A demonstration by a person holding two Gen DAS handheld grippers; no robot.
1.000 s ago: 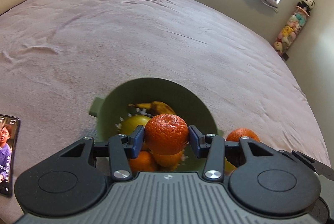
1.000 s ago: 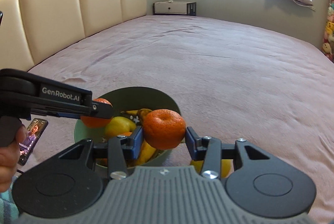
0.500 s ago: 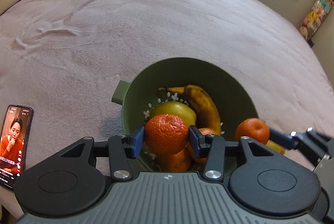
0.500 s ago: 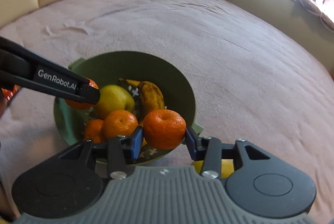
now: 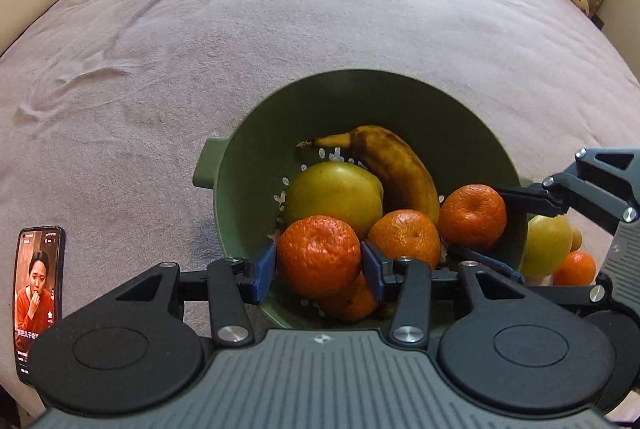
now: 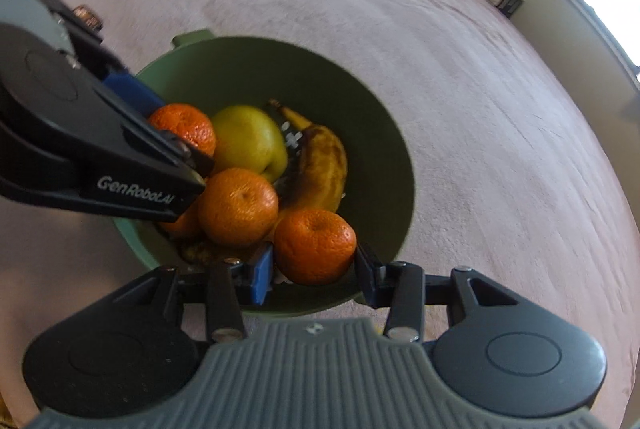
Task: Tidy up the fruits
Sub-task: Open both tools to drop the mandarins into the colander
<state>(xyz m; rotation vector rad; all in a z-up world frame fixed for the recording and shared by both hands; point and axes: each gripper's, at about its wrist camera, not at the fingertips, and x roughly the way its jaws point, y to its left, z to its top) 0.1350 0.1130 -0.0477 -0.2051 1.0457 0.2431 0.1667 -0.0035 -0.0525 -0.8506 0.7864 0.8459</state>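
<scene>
The green bowl (image 5: 256, 165) sits on the pink bed cover (image 5: 280, 9). Inside lie a banana (image 5: 396, 165), a yellow apple (image 5: 334, 195) and an orange (image 5: 404, 237). The left claw (image 5: 319, 263) squeezes one tangerine (image 5: 318, 255) over the bowl. The right claw (image 6: 315, 267) squeezes another tangerine (image 6: 315, 245) there too. A phone (image 5: 38, 289) lies to the left. More fruit (image 5: 548, 245) waits outside on the right.

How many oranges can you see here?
5 for sure: one orange in the left gripper, one in the right gripper, two lying in the bowl, one on the bed beside it. A sliver behind the yellow fruit there may be a sixth.
</scene>
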